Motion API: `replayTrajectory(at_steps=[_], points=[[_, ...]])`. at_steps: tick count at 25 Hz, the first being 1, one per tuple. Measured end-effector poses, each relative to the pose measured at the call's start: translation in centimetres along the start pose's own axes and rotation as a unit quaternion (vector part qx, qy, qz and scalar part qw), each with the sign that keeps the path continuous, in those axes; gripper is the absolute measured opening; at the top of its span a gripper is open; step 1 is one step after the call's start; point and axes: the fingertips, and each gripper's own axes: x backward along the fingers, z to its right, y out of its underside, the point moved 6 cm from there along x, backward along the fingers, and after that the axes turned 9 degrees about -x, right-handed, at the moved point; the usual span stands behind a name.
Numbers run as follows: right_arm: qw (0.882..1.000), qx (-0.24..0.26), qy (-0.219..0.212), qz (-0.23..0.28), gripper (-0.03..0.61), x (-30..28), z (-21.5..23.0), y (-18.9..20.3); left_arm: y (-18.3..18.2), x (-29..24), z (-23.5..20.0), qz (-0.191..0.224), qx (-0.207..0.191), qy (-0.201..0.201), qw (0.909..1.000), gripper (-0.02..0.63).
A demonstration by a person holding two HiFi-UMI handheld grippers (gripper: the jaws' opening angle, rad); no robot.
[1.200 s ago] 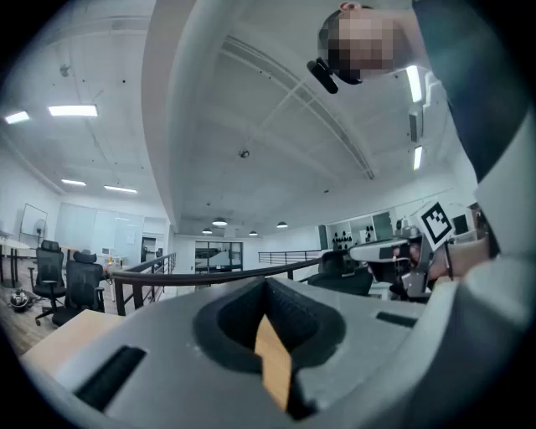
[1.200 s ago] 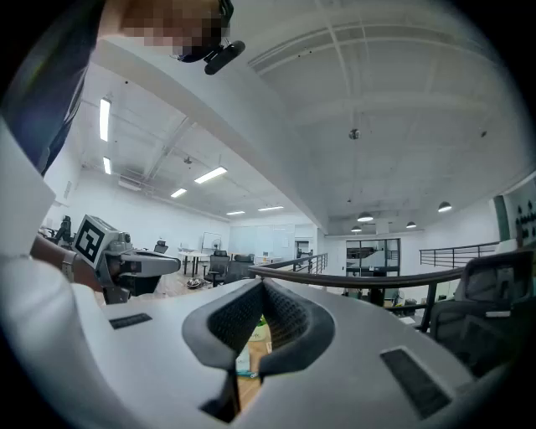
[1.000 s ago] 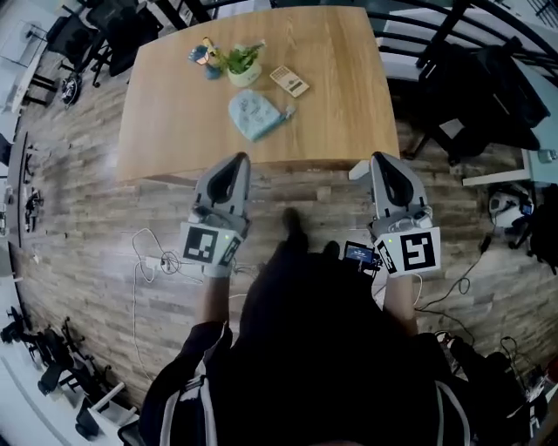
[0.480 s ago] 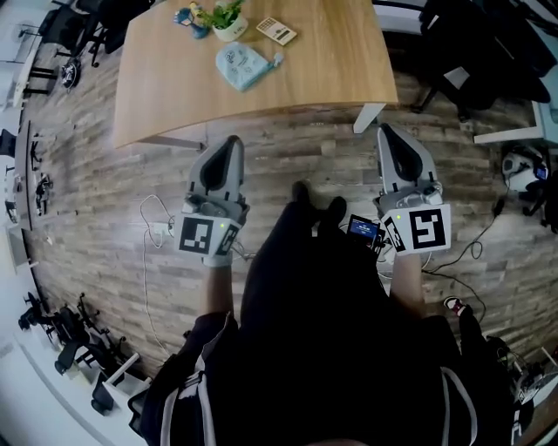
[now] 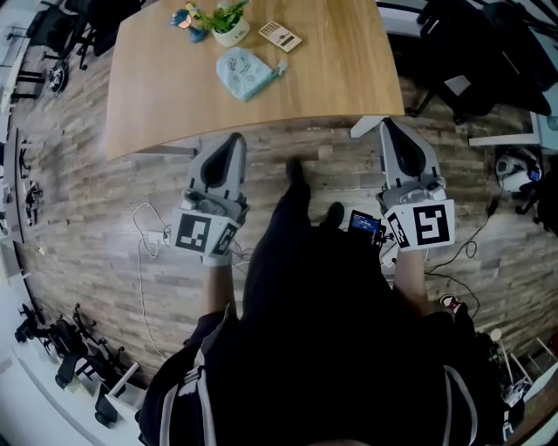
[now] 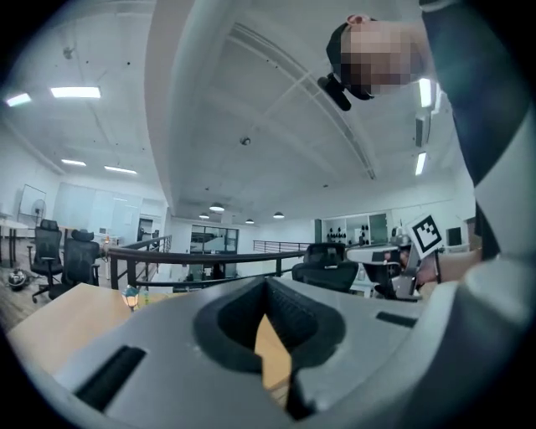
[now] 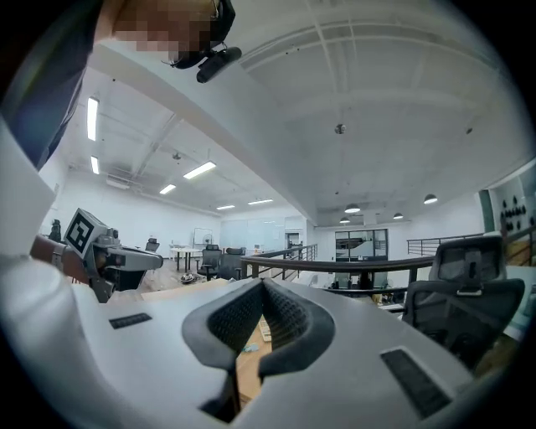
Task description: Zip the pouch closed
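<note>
The light blue pouch (image 5: 247, 71) lies flat on the wooden table (image 5: 331, 70), seen at the top of the head view. Both grippers are held out in front of the person over the floor, short of the table's near edge and well apart from the pouch. My left gripper (image 5: 235, 138) is shut with nothing between its jaws, and its tip (image 6: 268, 281) points towards the table. My right gripper (image 5: 387, 125) is also shut and empty, with its tip (image 7: 264, 285) close to the table's near right corner. A strip of tabletop shows below each pair of closed jaws.
Behind the pouch on the table stand a small potted plant (image 5: 228, 22), a toy figure (image 5: 186, 16) and a flat calculator-like card (image 5: 281, 35). Cables (image 5: 148, 244) lie on the wooden floor at the left. Office chairs and dark bags (image 5: 488, 61) stand at the right.
The head view has shifted, so the table sits higher in the frame than a second ago. The person's feet have stepped. Both grippers stayed shut and empty.
</note>
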Motion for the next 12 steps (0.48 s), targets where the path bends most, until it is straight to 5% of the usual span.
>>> replayTrajectory(at_steps=[7, 12], points=[[0.999, -0.011, 0.02, -0.042, 0.012, -8.2, 1.6, 0.8, 1.8, -7.7, -6.9, 0.002, -0.016, 0.037, 0.9992, -0.003], [0.998, -0.003, 0.019, -0.063, 0.012, -14.1, 1.6, 1.5, 5.7, -9.3, -10.4, -0.027, 0.027, 0.044, 0.9983, -0.003]])
